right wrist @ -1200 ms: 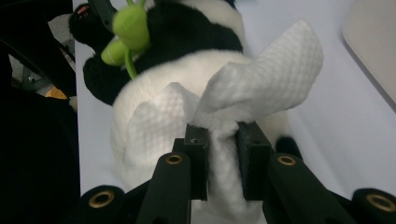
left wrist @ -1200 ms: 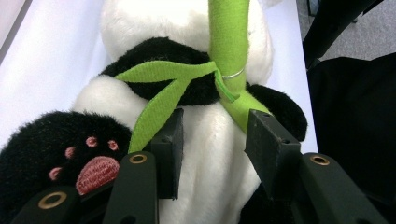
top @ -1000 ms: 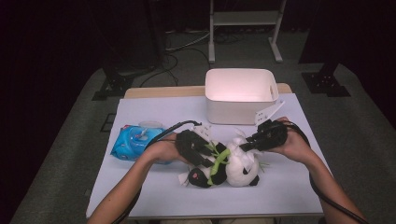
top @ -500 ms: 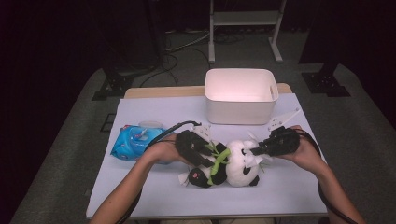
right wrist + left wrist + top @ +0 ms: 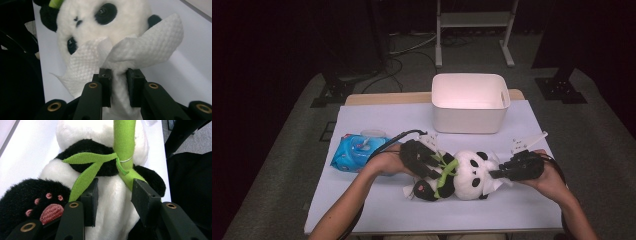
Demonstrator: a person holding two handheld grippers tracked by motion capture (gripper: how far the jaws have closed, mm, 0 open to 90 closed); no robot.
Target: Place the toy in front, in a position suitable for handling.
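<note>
Right fingers (image 5: 118, 86) pinched tight on a bunched white wipe (image 5: 140, 53), pressing it against the face of the toy panda (image 5: 100, 22). Left fingers (image 5: 116, 197) clamped across the panda's white belly (image 5: 112, 202), just beside the green felt stalk (image 5: 124, 142) and leaf, pinning the toy down. Seen from above: left gripper (image 5: 422, 157) over the body, right gripper (image 5: 517, 169) at the head end, panda (image 5: 462, 175) lying on its back near the front of the bench (image 5: 377, 210), between the two hands.

Progress, as a judgement: wipe already out of the blue pack (image 5: 354, 152) (pack lying at the left, just beside the left hand) and already at the face, so cleaning looks under way rather than finished. Probably still to do: rest of the head, the body, the black paws. White bin (image 5: 469, 102) at the back of the bench standing open, well apart from the toy; nothing to be made out inside it. Likely resting place for toy or used wipe later, though hard to say which.
</note>
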